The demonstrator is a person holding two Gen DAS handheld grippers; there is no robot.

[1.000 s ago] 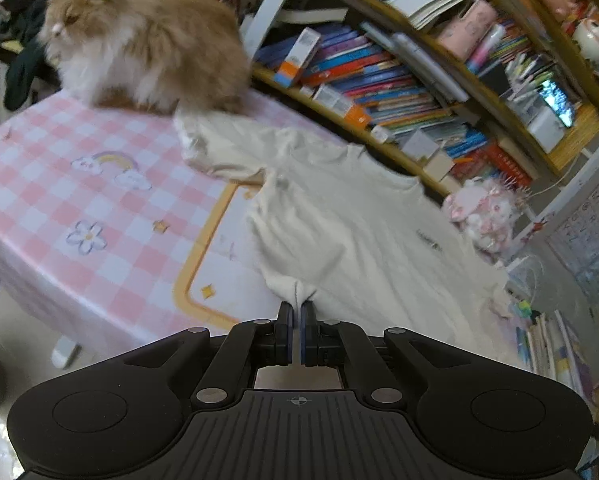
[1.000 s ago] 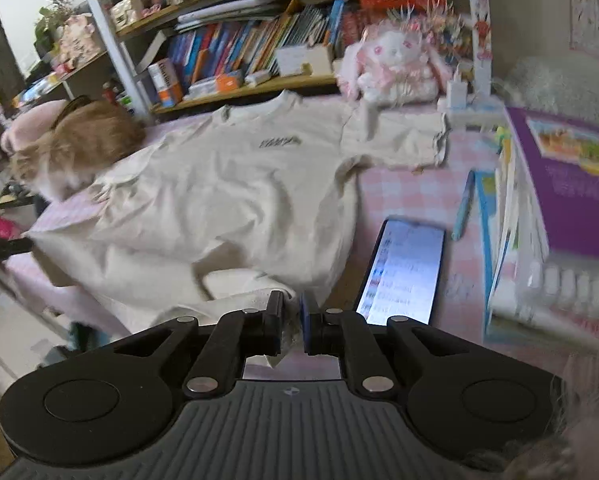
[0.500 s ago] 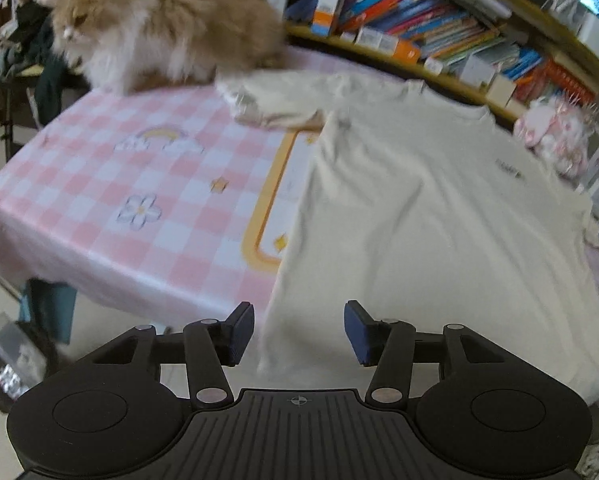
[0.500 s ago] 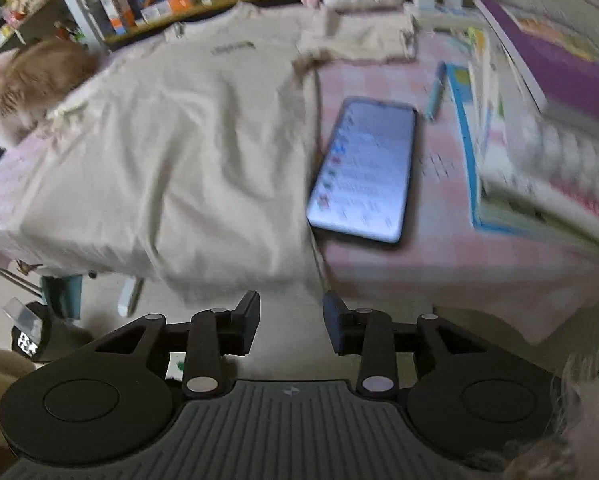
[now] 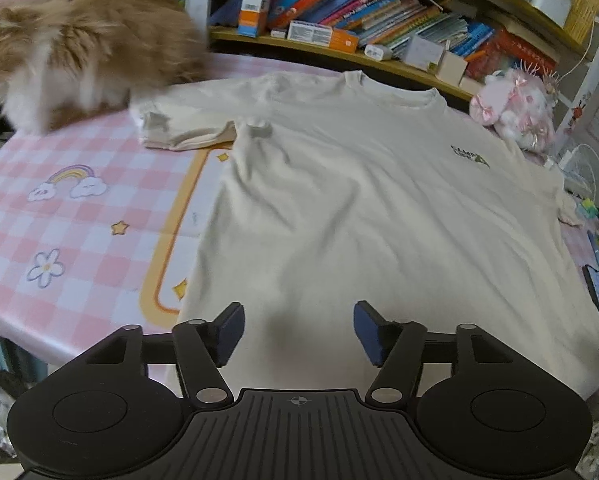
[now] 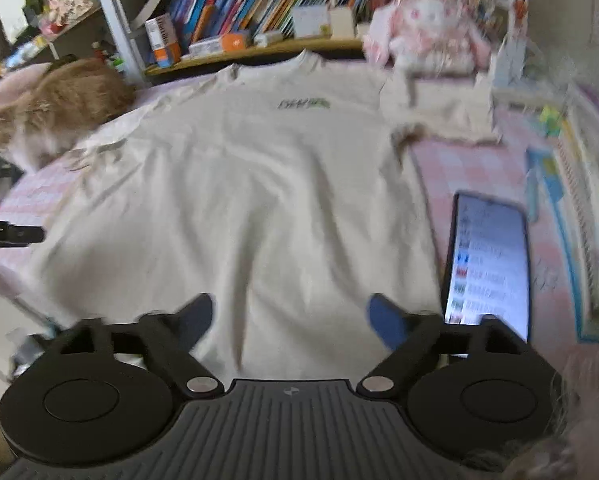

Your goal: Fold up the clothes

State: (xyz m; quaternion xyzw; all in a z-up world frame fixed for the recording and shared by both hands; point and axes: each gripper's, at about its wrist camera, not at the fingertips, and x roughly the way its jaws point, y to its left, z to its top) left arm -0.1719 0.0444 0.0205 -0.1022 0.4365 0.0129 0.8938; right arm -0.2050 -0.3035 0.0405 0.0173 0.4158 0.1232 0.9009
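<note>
A cream T-shirt (image 5: pixel 359 200) lies spread flat, front up, on the pink checked tablecloth (image 5: pixel 59 232), collar toward the bookshelf and hem hanging over the near edge. It also shows in the right wrist view (image 6: pixel 267 184). My left gripper (image 5: pixel 298 330) is open and empty above the hem, left of its middle. My right gripper (image 6: pixel 289 322) is open and empty above the hem, near the shirt's right side. Both sleeves lie out to the sides.
A fluffy orange cat (image 5: pixel 79 48) sits at the far left corner, touching the left sleeve. A lit phone (image 6: pixel 487 264) lies right of the shirt, next to stacked books (image 6: pixel 587 208). A pink plush rabbit (image 6: pixel 427 36) sits at the back right. A bookshelf (image 5: pixel 379 28) runs behind.
Both grippers were shut on the shirt's hem a second ago. They let go, opened wide and drew back. The shirt now lies flat and smooth.
</note>
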